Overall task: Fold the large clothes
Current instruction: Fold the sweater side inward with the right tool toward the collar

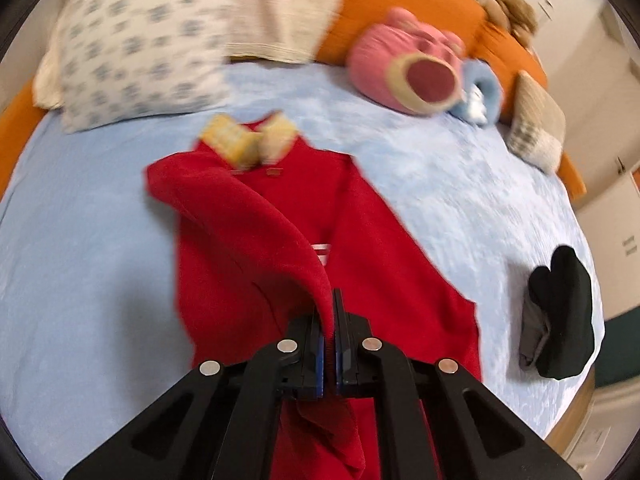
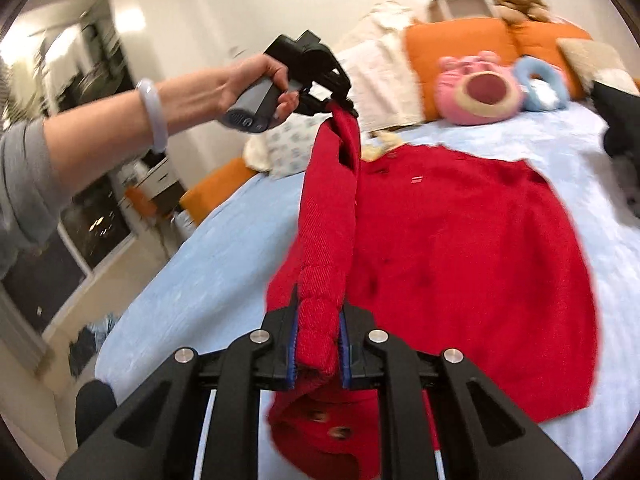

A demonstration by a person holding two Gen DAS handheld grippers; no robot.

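A large red coat (image 1: 376,240) with a yellow plaid collar (image 1: 240,142) lies spread on the light blue bed (image 1: 80,240). My left gripper (image 1: 329,332) is shut on a fold of the coat's red fabric and holds it lifted above the body. In the right wrist view the coat (image 2: 472,264) lies flat to the right, and my right gripper (image 2: 318,344) is shut on the thick rolled edge of the same lifted strip (image 2: 328,224). The left gripper (image 2: 340,108) shows there, held in a hand, pinching the strip's far end.
A pink plush toy (image 1: 408,64), a blue neck pillow (image 1: 480,92), a patterned pillow (image 1: 140,48) and orange cushions (image 1: 408,8) sit at the bed's head. A folded black and grey garment (image 1: 560,316) lies at the right edge. The floor is to the left (image 2: 132,264).
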